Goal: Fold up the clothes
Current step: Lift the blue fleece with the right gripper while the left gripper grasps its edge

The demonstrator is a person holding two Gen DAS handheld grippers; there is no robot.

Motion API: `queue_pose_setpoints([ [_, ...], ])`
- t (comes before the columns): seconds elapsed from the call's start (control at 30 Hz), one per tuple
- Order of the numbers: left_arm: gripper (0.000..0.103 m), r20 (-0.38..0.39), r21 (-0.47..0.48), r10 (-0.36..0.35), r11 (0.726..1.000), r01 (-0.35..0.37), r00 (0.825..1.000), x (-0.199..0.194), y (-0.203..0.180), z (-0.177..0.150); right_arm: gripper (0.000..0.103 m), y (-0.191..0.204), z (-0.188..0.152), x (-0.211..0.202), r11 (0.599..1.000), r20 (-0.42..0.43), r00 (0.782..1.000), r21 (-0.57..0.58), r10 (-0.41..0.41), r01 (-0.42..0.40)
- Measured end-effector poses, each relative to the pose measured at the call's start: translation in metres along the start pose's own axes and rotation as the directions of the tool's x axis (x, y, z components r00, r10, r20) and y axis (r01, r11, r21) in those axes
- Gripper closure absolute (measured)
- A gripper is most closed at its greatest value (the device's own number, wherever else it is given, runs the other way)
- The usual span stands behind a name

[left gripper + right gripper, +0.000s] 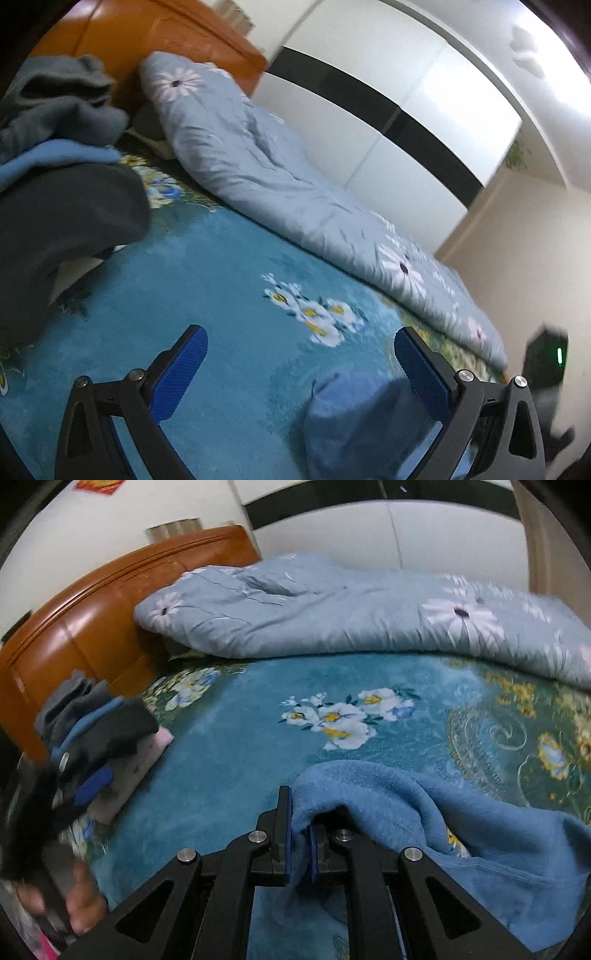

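Note:
My right gripper [300,830] is shut on the edge of a blue fleece garment [424,812], which drapes right and down over the teal floral bedspread [229,746]. My left gripper [301,350] is open and empty above the bedspread [221,266]; a bunched part of the blue garment [354,417] lies just inside its right finger [421,369]. A stack of folded dark, blue and grey clothes [62,177] sits at the left, also in the right wrist view [99,727].
A rolled light-blue flowered duvet [351,613] lies along the far side of the bed, also in the left wrist view [277,177]. An orange wooden headboard [81,620] stands behind the stack. A white wardrobe [388,110] is beyond. A hand [81,904] shows at the lower left.

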State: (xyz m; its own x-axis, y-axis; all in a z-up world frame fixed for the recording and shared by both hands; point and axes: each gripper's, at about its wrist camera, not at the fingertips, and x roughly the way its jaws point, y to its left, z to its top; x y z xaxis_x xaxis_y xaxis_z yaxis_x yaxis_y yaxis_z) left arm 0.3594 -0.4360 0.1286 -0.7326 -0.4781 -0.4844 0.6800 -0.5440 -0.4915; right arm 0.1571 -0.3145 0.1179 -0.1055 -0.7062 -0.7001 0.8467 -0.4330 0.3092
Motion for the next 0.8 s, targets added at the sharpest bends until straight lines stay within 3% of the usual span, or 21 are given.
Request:
queue_pose_setpoints([
  [0.1,0.0,-0.038,0.035,-0.023,0.999,0.025,0.999,0.008,-0.011,-0.005,0.086,-0.01,0.011,0.005,0.995,-0.046,0.997,0.078,0.066,-0.062],
  [0.17,0.0,-0.075,0.055,-0.046,0.997,0.051,0.996,0.013,-0.017,-0.009,0.063,-0.014,0.014,-0.002,0.99,-0.056,0.993,0.098,0.107,-0.102],
  [0.27,0.0,-0.106,0.091,-0.059,0.993,0.068,0.993,0.016,-0.028,-0.017,0.056,-0.018,0.012,-0.027,0.988,-0.041,0.99,0.077,0.135,-0.132],
  [0.47,0.0,-0.168,0.216,-0.044,0.973,0.081,0.985,0.029,-0.058,-0.04,0.055,-0.049,-0.011,-0.079,0.999,0.025,0.999,0.04,0.025,-0.026],
  [0.6,0.0,-0.228,0.315,-0.046,0.942,0.118,0.973,0.041,-0.082,-0.063,0.054,-0.093,-0.05,-0.07,0.981,-0.057,0.984,0.087,-0.167,0.172],
  [0.73,0.001,-0.194,0.433,0.045,0.9,0.044,0.98,0.047,-0.101,-0.08,0.054,-0.122,-0.094,-0.052,0.969,-0.123,0.984,0.199,-0.126,0.149],
  [0.8,0.01,-0.19,0.463,0.078,0.886,0.019,0.979,0.054,-0.102,-0.084,0.054,-0.119,-0.104,-0.042,0.971,-0.138,0.985,0.2,-0.104,0.131],
])
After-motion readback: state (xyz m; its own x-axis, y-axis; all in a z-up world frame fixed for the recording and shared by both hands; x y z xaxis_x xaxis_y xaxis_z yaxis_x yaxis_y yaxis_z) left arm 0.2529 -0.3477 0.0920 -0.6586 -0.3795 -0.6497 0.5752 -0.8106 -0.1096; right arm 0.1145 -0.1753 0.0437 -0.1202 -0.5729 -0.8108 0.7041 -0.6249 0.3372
